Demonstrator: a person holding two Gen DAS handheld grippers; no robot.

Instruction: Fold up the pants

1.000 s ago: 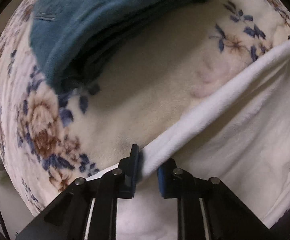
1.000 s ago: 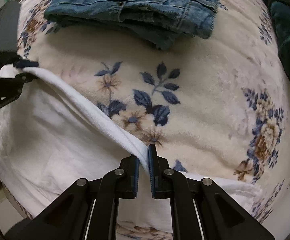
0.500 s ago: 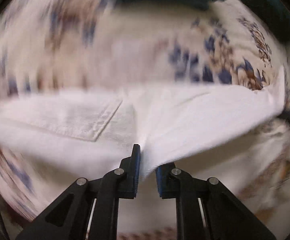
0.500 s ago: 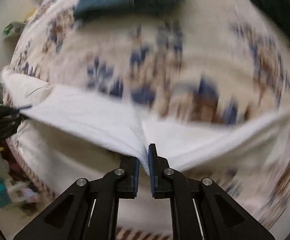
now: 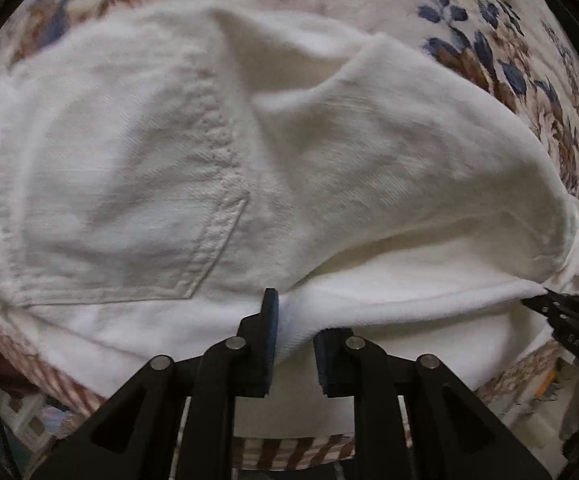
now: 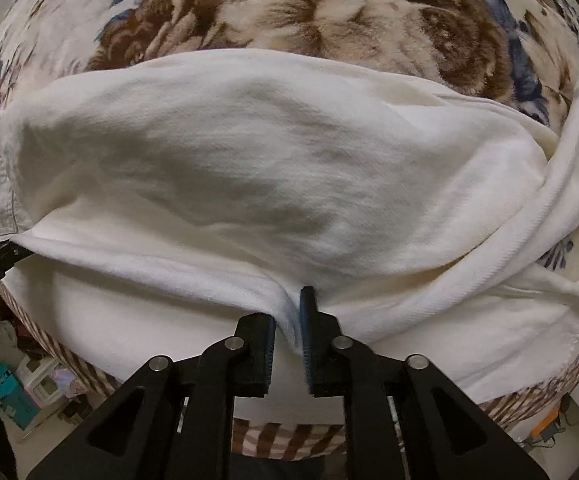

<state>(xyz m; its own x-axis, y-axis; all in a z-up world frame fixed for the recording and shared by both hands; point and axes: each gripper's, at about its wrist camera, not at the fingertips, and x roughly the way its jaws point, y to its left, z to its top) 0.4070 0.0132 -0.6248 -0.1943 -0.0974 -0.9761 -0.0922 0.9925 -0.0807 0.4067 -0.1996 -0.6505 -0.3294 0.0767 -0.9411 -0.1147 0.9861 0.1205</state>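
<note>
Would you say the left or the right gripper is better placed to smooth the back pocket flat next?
Left, probably: the back pocket lies just beside the left gripper, whose jaws are opening on the white pants.

Both wrist cameras look steeply down, close over the white pants (image 5: 137,184) (image 6: 249,168), apparently side by side.
</note>
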